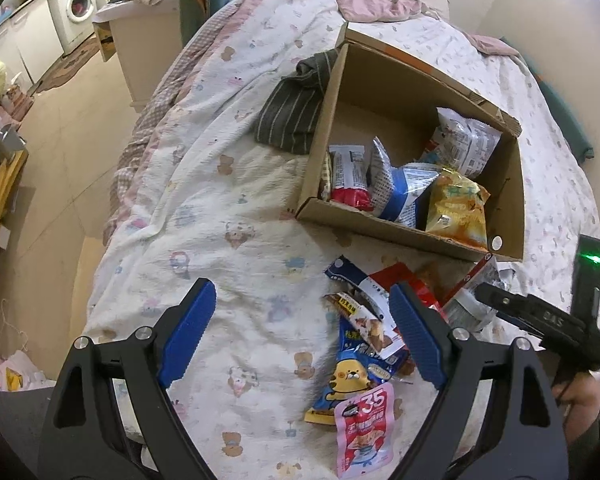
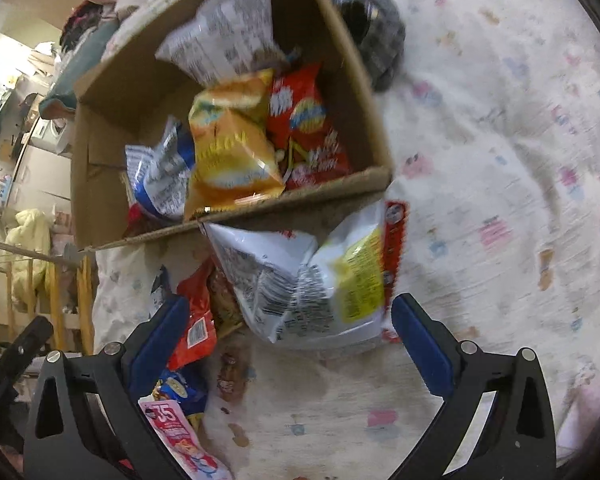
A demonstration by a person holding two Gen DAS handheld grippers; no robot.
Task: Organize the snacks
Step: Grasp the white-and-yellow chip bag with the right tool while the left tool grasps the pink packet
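Your left claw (image 1: pixel 300 344) and right claw (image 2: pixel 288 344) both hang released over the loose snack packets (image 1: pixel 364 344) on the bed (image 1: pixel 228 240), with several bags already in the cardboard box (image 1: pixel 512 208) — roughly halfway, I'd say.

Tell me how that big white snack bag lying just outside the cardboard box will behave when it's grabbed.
The big white snack bag looks puffed and creased, so it probably weighs little and would crumple between the fingers. Its glossy film may slip. It lies flat on soft bedding, so rolling seems unlikely.
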